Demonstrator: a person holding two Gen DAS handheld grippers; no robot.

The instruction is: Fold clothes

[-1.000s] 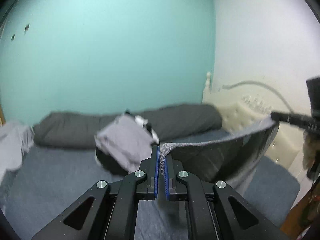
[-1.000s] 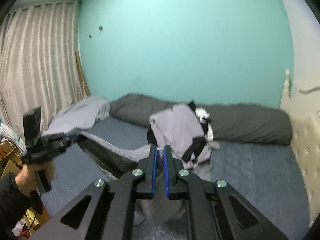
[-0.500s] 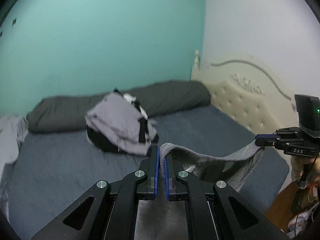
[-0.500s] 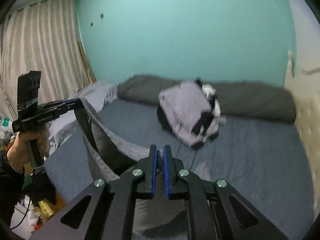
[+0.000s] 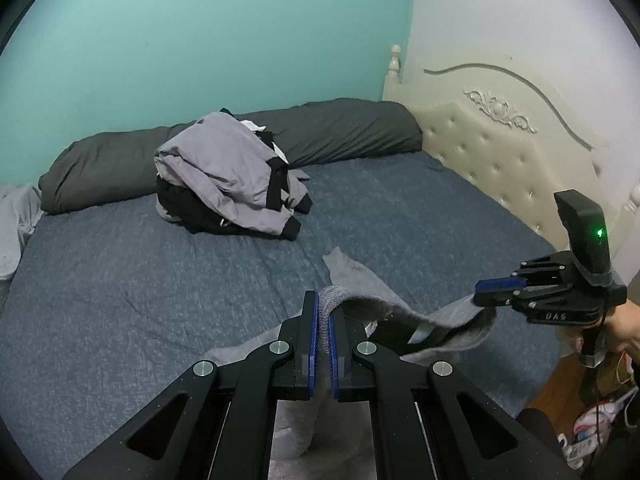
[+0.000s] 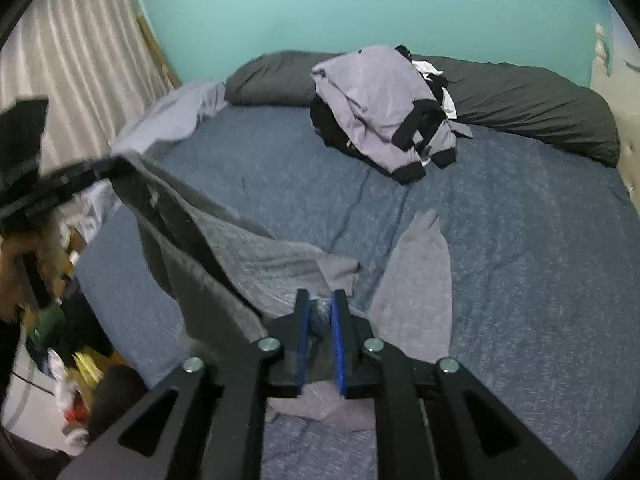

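You've got open blue bed (image 5: 160, 280) ahead; only the clothes pile (image 5: 232, 184) and dark bolster (image 5: 344, 132) block the far side.

We see a heathered grey garment (image 5: 360, 280) lying on the bed's (image 5: 120, 280) speckled dark-blue cover, and near the far edge a pile of clothes (image 5: 228, 176) in pale lilac-grey and black with a bit of white. Behind it lies a charcoal bolster (image 5: 340, 128) against a turquoise wall (image 5: 200, 40), beside a cream tufted headboard (image 5: 500, 152). Our black grippers carry blue pads (image 5: 315, 344).
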